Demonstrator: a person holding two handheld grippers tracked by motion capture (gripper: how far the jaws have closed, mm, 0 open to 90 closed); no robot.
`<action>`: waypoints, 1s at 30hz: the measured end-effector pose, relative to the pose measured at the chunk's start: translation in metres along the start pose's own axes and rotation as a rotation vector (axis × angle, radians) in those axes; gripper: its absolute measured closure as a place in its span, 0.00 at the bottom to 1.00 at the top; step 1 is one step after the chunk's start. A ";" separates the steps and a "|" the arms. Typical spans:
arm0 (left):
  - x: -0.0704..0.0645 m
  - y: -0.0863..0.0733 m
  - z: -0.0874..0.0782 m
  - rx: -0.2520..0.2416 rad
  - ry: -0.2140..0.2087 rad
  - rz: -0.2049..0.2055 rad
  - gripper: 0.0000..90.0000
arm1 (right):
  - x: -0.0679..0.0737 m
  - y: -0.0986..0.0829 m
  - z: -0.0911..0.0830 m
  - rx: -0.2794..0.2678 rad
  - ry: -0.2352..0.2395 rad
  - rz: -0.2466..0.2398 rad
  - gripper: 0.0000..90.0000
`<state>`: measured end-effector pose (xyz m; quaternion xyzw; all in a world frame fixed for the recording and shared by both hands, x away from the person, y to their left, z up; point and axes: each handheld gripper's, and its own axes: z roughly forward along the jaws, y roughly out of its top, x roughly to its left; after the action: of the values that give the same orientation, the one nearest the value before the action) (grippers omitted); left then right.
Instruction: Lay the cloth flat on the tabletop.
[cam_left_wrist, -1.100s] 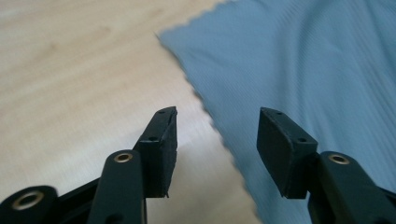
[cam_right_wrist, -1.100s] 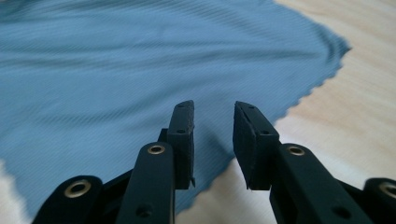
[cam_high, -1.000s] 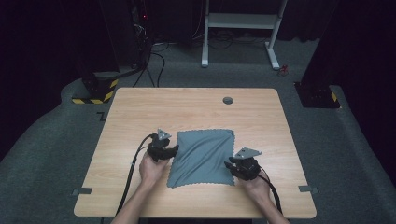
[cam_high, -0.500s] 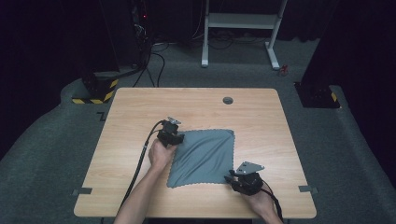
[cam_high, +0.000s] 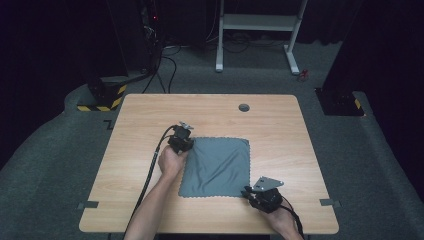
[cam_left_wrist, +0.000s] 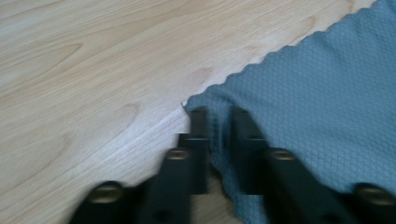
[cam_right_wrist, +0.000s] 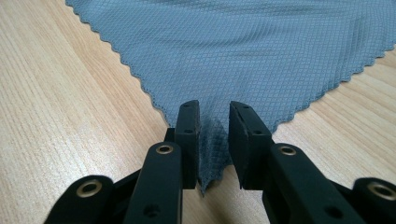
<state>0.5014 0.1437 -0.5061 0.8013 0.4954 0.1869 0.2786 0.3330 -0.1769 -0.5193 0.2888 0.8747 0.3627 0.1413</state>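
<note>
Dark room all round, grey carpet underfoot, and a white frame (cam_high: 260, 30) standing at the far wall with cables trailing beside it. Centre stage, the light wooden table (cam_high: 140, 120), bare apart from a small round dark grommet (cam_high: 244, 107) near its far edge.

On the table lies the grey cloth (cam_high: 216, 167), spread almost flat, a touch right of the middle and nearer the person's side. Its edges are scalloped, and a soft crease runs from its far left corner across the weave.

Now the tools. The left gripper (cam_high: 181, 141) sits at that far left corner, hand wrapped round it, cable trailing back along the forearm. From its own camera the left gripper's jaws stand narrow, and the cloth's corner is bunched up between them: it has the cloth pinched.

Over at the near right corner, the right gripper (cam_high: 262, 196) is down low by the table's near edge, grey plate on top. From its own camera, the jaws stand narrow with a fold of the corner pinched between them, the tip of the cloth poking out towards the camera.

So two opposite corners are held, and the rest of the cloth rests on the wood.
</note>
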 end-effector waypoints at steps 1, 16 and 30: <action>0.000 -0.001 -0.002 -0.005 -0.011 -0.017 0.73 | 0.000 0.000 0.000 0.001 -0.002 0.001 0.82; -0.047 -0.113 -0.097 -0.061 -0.151 0.112 0.61 | 0.002 -0.009 -0.011 -0.004 -0.009 0.039 0.81; -0.057 -0.134 -0.099 -0.083 -0.148 0.104 0.90 | 0.008 -0.005 -0.009 0.027 -0.020 -0.017 0.99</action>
<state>0.3267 0.1657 -0.5153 0.8253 0.4228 0.1617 0.3375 0.3207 -0.1804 -0.5169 0.2866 0.8805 0.3468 0.1491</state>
